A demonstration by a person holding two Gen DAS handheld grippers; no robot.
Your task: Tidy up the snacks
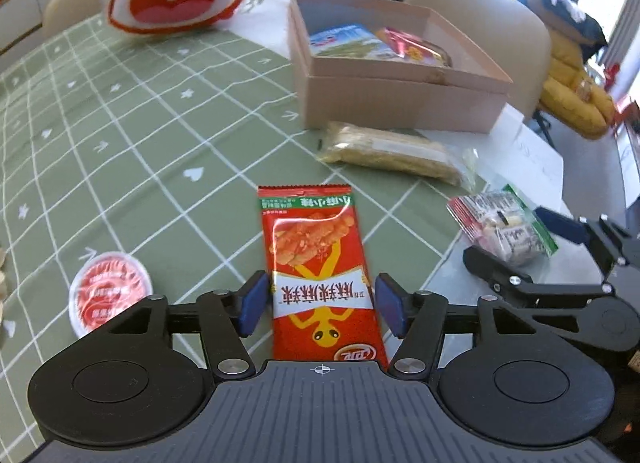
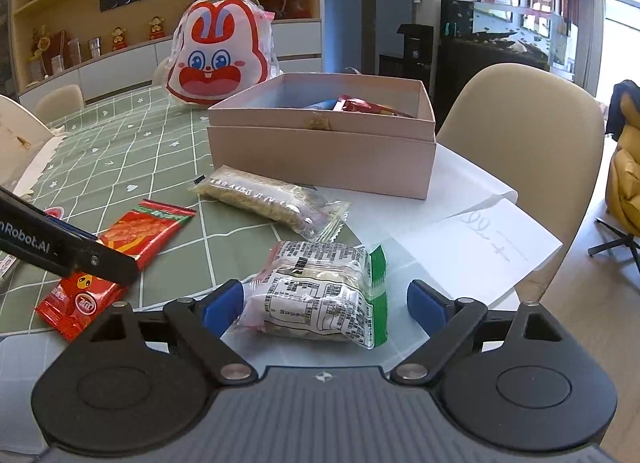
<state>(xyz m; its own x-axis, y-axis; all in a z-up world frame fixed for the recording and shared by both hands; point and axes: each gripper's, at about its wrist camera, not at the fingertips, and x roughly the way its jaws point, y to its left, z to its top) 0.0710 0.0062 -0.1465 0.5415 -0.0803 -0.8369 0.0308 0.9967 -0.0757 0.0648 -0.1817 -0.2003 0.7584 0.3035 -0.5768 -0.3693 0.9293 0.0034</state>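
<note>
Left wrist view: a red snack packet (image 1: 320, 275) is seen flat on the green checked tablecloth (image 1: 132, 135) at lower centre, between the spread blue pads of the left gripper (image 1: 322, 305), which are not pressed on it. Right wrist view: a clear wrapped snack pack with a green edge (image 2: 320, 295) is seen at lower centre between the wide-open jaws of the right gripper (image 2: 324, 305), ungripped. A long grain bar packet (image 2: 264, 201) is placed above it, before a pink box (image 2: 320, 151) already holding snacks. A rabbit-face bag (image 2: 220, 59) is seen upper left.
</note>
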